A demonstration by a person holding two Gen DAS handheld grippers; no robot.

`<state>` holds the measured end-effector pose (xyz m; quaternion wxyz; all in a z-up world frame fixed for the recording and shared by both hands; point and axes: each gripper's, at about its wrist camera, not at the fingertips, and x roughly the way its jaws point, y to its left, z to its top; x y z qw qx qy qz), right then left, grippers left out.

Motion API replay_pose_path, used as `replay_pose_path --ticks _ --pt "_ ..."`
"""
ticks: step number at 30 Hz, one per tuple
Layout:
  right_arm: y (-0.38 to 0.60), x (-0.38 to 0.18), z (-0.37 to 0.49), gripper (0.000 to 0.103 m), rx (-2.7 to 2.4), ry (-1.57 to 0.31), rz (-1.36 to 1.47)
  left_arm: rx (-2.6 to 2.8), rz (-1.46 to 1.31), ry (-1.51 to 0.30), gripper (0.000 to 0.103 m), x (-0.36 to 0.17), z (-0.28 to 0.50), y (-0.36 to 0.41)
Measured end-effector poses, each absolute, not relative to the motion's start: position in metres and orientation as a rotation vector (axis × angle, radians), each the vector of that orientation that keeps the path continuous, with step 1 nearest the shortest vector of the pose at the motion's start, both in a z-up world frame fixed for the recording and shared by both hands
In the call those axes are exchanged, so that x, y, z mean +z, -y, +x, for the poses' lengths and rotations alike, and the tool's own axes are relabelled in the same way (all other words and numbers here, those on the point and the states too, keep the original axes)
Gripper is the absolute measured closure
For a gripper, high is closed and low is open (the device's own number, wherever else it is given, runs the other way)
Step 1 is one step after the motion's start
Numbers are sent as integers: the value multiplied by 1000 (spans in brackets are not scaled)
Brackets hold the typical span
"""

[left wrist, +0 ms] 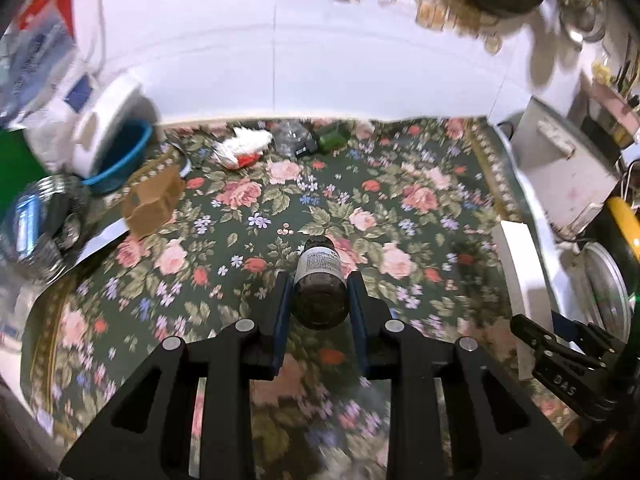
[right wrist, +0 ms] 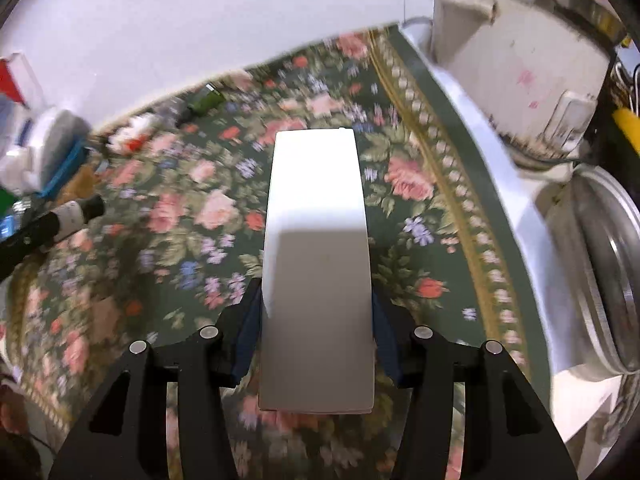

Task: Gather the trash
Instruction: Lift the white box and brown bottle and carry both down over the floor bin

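My left gripper (left wrist: pixel 320 300) is shut on a small dark glass bottle (left wrist: pixel 320 284) with a white label, held above the floral tablecloth (left wrist: pixel 224 240). My right gripper (right wrist: pixel 316 320) is shut on a long white box (right wrist: pixel 316 248) that sticks out forward between the fingers. That box (left wrist: pixel 516 264) and the right gripper (left wrist: pixel 560 356) show at the right of the left wrist view. The bottle (right wrist: pixel 72 212) shows at the left of the right wrist view. At the far edge lie crumpled white paper (left wrist: pixel 244 144), a clear plastic wrapper (left wrist: pixel 290 136) and a green bottle (left wrist: pixel 332 138).
A brown cardboard piece (left wrist: pixel 154 200), a blue bowl (left wrist: pixel 120 160), a white appliance (left wrist: pixel 108 124) and a metal bowl holding a can (left wrist: pixel 36 224) crowd the left. A white box-shaped appliance (left wrist: pixel 560 168) and a metal lid (right wrist: pixel 608 264) stand at the right.
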<state>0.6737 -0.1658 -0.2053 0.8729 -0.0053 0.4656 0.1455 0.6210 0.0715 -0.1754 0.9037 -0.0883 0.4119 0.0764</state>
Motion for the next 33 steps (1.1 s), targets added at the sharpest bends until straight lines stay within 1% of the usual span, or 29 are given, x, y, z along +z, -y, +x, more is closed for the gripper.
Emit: replay_pose_path --ticks 9,14,19,24,28,33 --pt "179 -132 614 55 433 -819 -9 155 -198 -767 76 -115 539 -54" --pt "174 -110 577 55 468 -762 11 124 -185 -741 76 -100 498 -55" --pt "171 -107 536 55 460 -742 21 78 -182 -731 76 -102 458 -60" --pt "160 -117 478 55 413 -737 43 34 -158 -734 76 -111 403 -69" --pt "154 -126 432 55 383 -756 75 16 -147 -755 76 -118 349 -80" --pt "152 -132 384 55 353 -784 92 8 -120 -767 76 -119 300 -88"
